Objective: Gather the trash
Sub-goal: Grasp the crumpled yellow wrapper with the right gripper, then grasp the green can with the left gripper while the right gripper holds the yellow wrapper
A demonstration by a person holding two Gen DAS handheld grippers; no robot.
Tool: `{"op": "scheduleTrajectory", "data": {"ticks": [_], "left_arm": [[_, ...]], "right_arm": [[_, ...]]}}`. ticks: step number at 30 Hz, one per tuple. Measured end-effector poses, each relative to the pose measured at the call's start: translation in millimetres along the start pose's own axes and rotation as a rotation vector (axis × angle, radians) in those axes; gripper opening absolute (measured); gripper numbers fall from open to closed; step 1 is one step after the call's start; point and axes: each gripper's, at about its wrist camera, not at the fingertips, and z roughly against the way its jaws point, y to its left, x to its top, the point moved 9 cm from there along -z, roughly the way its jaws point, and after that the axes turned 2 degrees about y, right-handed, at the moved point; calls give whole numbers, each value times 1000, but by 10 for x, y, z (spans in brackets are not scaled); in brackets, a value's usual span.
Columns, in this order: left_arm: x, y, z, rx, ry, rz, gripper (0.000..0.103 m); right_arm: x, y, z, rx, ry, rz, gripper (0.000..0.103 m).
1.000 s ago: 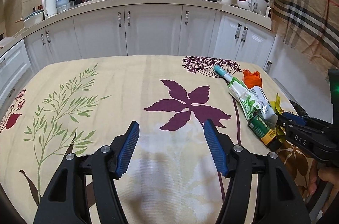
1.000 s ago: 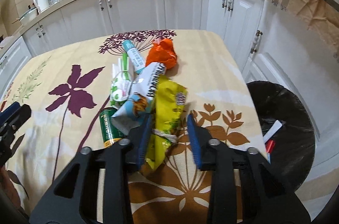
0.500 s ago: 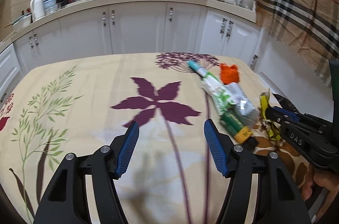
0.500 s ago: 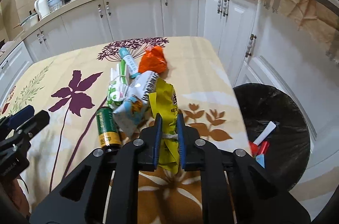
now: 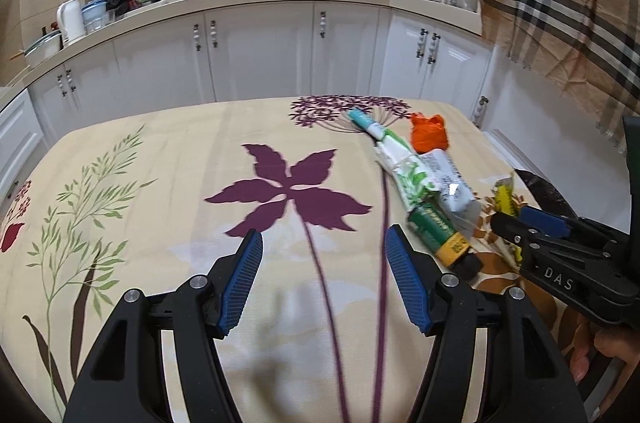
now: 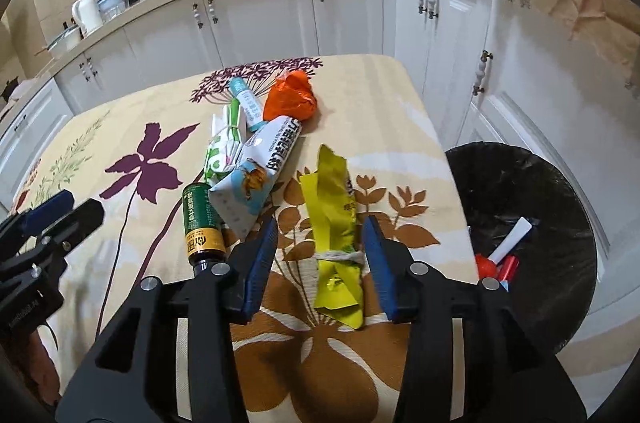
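Right tongs [image 6: 320, 255] are opening around a crumpled yellow wrapper [image 6: 334, 223] tied with string; left tongs [image 5: 322, 279] gape empty.

A crumpled yellow plastic wrapper [image 6: 334, 223], tied at its middle, lies lengthwise near the black-lined round trash bin [image 6: 540, 183]. Farther from the bin lie a blue-white snack bag [image 6: 256, 179], green glass bottle [image 6: 200, 223], orange plastic wad [image 6: 291, 95], and probably a tube [image 6: 245, 99].

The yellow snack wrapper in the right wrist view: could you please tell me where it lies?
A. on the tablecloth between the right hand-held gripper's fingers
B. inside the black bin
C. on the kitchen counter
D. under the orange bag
A: the yellow snack wrapper lies on the tablecloth between the opening fingers of the right hand-held gripper, which do not press on it.
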Motion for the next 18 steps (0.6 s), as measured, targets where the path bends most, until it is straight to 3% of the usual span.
{"op": "scheduleTrajectory", "data": {"ticks": [5, 6, 7, 18], "left_arm": [[-18, 123, 7, 5, 3, 26, 62], [-20, 124, 8, 3, 4, 28, 62], [-23, 122, 8, -1, 4, 29, 62], [-53, -292, -10, -78, 25, -13, 63]], "right_arm": [[-30, -49, -64, -19, 31, -12, 40], [-36, -57, -70, -22, 35, -10, 26], [-41, -59, -74, -23, 38, -9, 24], [-9, -237, 145, -67, -25, -14, 23]]}}
